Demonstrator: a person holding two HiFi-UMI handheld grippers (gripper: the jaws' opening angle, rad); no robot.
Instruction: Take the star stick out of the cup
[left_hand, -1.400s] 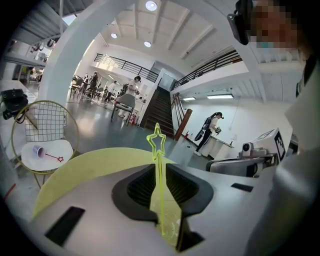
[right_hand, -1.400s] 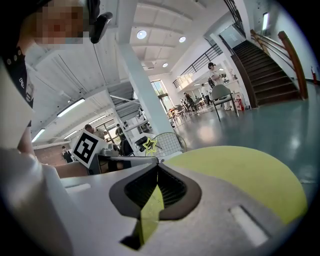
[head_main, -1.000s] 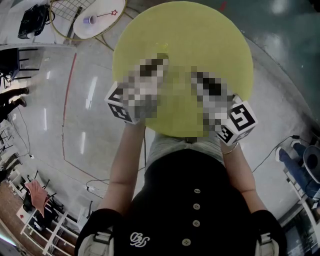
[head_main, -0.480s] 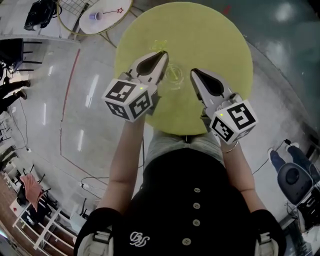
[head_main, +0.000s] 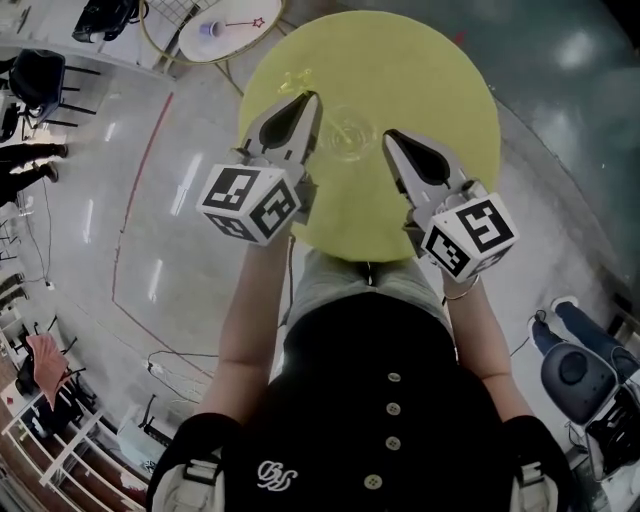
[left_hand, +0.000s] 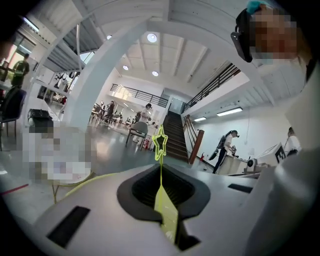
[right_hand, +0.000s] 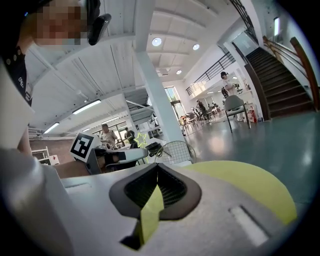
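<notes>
Glossy grey hall floor far below in the head view, and on it a round yellow-green table (head_main: 440, 90) with a clear plastic cup (head_main: 347, 135) near its middle. Left gripper (head_main: 310, 100) just left of the cup, right gripper (head_main: 392, 142) just right of it, both pointing away from the person, cup between the two. Just up and left of the cup, past the left gripper's nose, a thin yellow-green star stick (head_main: 298, 80), faint against the tabletop.

Left gripper view next: jaws pinched together on the stick's lower part. Shaft straight on from the jaw line, long axis along the gripper's own pointing direction, star end farthest out against the staircase and the open hall. No cup in sight here, so seemingly clear of the cup already.

Right gripper view last: jaws closed tip to tip with nothing between them, only tabletop beyond. Off to the left, the other gripper with its marker cube, the star just above its nose. Cup not to be made out here.

Judged from all this: extraction as good as done, stick wholly on the cup's left in the left hand's grip, right hand about as near the cup but idle. Calls next for a carry leftward, away from the cup, minding the rim, since the stick's lower end stays hidden in the jaws.
</notes>
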